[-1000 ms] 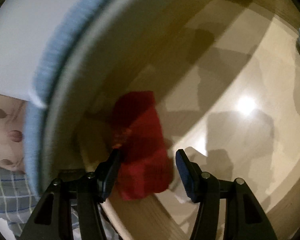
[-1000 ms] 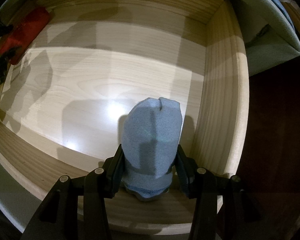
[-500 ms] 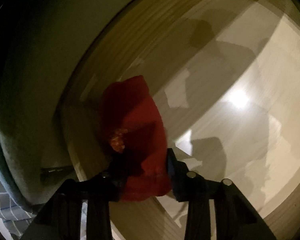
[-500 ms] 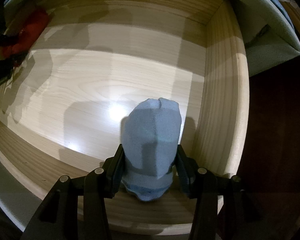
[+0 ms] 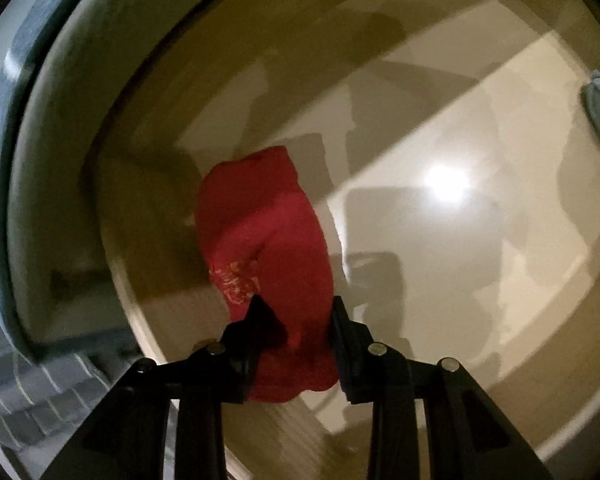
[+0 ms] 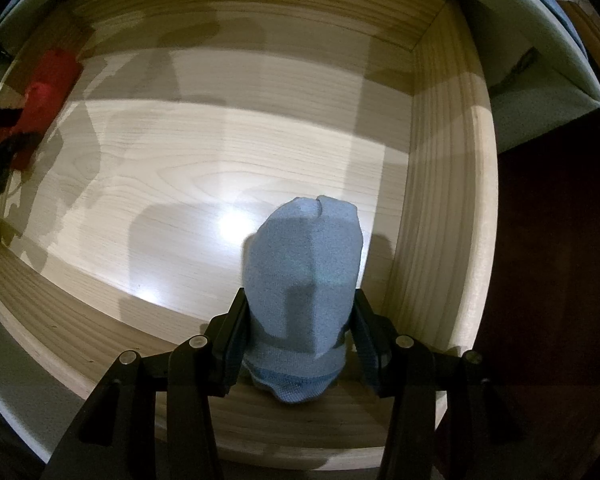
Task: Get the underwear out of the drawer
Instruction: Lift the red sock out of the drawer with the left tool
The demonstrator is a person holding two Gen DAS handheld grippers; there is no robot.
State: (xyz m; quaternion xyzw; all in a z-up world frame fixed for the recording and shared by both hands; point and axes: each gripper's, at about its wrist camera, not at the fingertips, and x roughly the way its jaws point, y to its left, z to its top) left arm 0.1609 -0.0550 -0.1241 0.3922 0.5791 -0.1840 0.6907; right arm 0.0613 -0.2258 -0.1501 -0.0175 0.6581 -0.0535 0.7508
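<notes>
Looking down into wooden drawer (image 6: 228, 184), floor bare apart from two folded pieces. No grammatical fuss, just state:

Holding both pieces now. Left gripper (image 5: 294, 320) just clamped down: wide a second ago with red underwear (image 5: 260, 240) loose between the pads, now pinched narrow on its near end, fabric bunched at the fingertips. Red piece extending away from the jaws toward the drawer's left wall, far end apparently resting low in the corner. Also visible in the right view as red underwear (image 6: 46, 92), far off to the left of the right claw.

Right gripper (image 6: 298, 316) unchanged: clamped on blue underwear (image 6: 302, 280), same pose, same spot, pointing straight down. Blue roll sticking out ahead of the jaws, just beside the right wall, near the front board.

Meaning: grasp step looks done on both sides. Remaining: lifting both clear of the drawer rim. Risk on left: pinch sits near the edge of the fabric, could slip on lift.
</notes>
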